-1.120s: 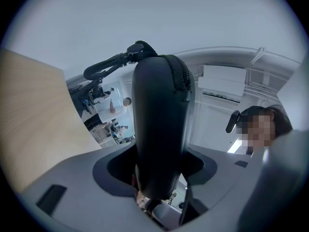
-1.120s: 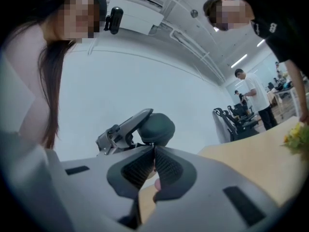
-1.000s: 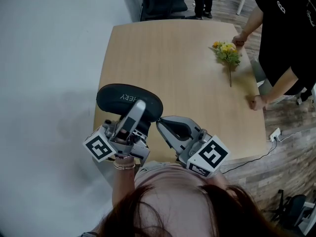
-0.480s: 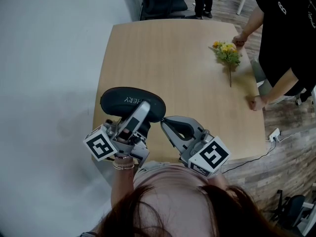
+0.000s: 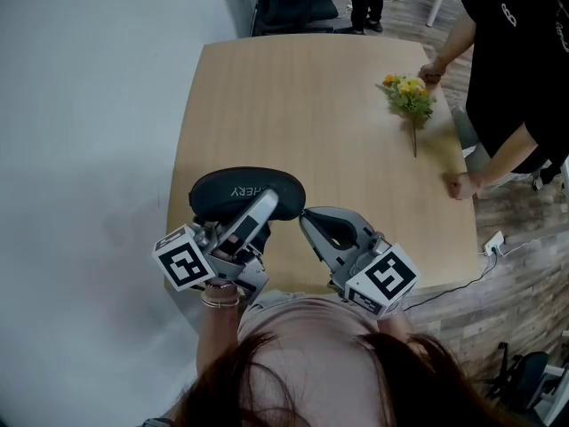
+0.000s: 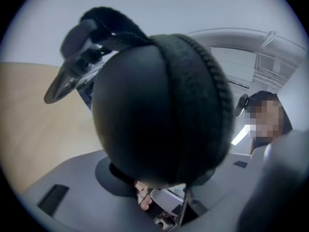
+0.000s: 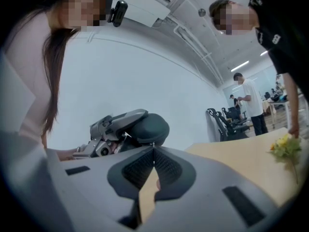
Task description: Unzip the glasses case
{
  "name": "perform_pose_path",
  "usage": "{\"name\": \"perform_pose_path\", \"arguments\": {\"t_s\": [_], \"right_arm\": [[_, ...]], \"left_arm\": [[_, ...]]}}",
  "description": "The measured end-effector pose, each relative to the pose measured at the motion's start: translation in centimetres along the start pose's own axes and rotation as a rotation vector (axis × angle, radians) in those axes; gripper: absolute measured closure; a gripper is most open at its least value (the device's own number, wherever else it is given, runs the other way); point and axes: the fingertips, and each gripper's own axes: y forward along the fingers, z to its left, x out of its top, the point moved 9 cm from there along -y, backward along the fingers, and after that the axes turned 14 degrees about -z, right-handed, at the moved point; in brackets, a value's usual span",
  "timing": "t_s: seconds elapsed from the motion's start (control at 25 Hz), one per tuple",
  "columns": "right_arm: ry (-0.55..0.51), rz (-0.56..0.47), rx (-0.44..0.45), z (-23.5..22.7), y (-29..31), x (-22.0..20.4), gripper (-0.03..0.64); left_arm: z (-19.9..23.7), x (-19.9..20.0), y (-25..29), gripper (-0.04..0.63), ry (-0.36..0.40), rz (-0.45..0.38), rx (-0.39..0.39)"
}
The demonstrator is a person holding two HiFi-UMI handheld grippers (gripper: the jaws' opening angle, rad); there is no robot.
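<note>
Glasses case (image 5: 240,192), black, oval: being held up over the near left part of the worktop (image 5: 302,105), clamped between the jaws of the left hand-held gripper (image 5: 267,205), which have just been closing and are pressing on it
Right hand-held gripper (image 5: 308,218): hovering just beside the case, jaw tips meeting, gripping nothing
Yellow flower sprig (image 5: 409,98): lying far right, well apart

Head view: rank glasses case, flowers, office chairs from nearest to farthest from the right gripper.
1. The glasses case, just left of the right gripper tips.
2. The flowers, on the table at its far right.
3. The office chairs, beyond the table's far edge.
</note>
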Motion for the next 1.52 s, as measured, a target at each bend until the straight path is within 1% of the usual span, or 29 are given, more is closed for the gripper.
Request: {"name": "perform_pose_path", "arguments": {"t_s": [0.24, 0.64, 1.12, 1.28, 1.52], "right_arm": [[-0.022, 0.014, -0.002, -0.2, -0.3, -0.1, 0.601], [-0.070, 0.050, -0.014, -0.4, -0.8, -0.4, 0.601], [-0.100, 0.075, -0.040, -1.3, -1.3, -0.4, 0.601], [-0.095, 0.064, -0.052, -1.2, -1.3, -0.6, 0.601], [-0.123, 0.091, -0.061, -1.6, -1.4, -0.7, 0.601]], "left_arm": [[-0.1, -0.3, 0.0, 0.364, 0.012, 0.024, 0.012], [0.2, -0.7, 0.0, 0.367, 0.006, 0.071, 0.026], [0.3, -1.2, 0.4, 0.367, 0.016, 0.121, 0.035], [0.4, -1.5, 0.3, 0.367, 0.019, 0.141, 0.035], [0.4, -1.7, 0.3, 0.367, 0.024, 0.167, 0.037]]}}
